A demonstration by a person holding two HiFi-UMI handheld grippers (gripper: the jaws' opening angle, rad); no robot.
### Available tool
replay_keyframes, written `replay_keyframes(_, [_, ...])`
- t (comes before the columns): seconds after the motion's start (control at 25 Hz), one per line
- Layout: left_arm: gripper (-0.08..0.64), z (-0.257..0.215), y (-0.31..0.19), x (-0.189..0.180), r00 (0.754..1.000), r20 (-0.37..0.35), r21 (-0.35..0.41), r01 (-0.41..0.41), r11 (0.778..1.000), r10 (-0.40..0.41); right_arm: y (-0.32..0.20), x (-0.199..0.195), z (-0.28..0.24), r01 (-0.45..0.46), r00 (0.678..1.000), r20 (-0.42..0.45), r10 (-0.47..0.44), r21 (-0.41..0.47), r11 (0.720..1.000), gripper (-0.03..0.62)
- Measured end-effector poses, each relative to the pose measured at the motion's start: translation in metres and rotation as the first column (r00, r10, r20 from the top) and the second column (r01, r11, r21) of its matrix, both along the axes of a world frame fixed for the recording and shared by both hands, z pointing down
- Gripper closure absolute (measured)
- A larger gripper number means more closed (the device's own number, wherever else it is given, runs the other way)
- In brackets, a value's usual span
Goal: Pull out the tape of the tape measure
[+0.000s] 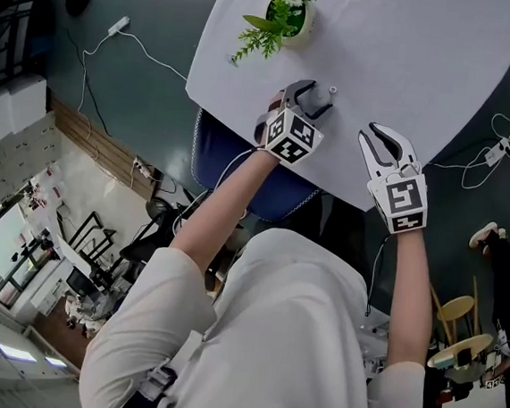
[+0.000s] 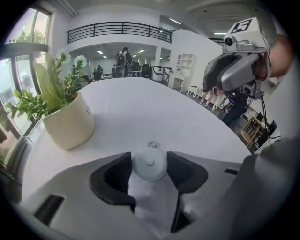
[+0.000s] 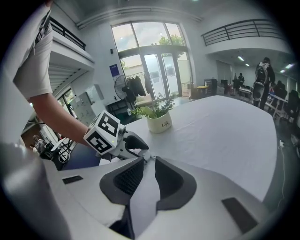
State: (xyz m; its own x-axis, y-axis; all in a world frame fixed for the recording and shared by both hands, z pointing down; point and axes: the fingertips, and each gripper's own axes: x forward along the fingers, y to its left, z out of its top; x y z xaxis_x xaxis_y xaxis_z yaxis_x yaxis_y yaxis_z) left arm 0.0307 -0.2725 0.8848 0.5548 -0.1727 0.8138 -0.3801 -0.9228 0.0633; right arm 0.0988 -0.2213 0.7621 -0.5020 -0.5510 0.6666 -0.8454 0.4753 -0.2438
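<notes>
My left tongs [image 2: 149, 158] sat snug on both sides of the little round tape measure [image 2: 150, 167] on the white worktop [image 2: 154, 110], so I had to hold it firm while my right tongs [image 3: 149, 164], a bit open and empty, went for its ring [image 2: 151, 145].

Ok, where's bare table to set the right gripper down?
Bare white tablecloth lies beyond the small round pale tape measure and right of the cream plant pot. Crowded only at the near edge, around the left gripper and right gripper.
</notes>
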Motion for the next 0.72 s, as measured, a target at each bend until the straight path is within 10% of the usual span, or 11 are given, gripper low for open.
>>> replay_keyframes(0.72, [0.34, -0.088, 0.027, 0.009, 0.996, -0.079, -0.02, -0.033, 0.999, 0.032, 0.013, 0.007, -0.069, 0.056, 0.998, -0.045, -0.052, 0.098, 0.994, 0.5])
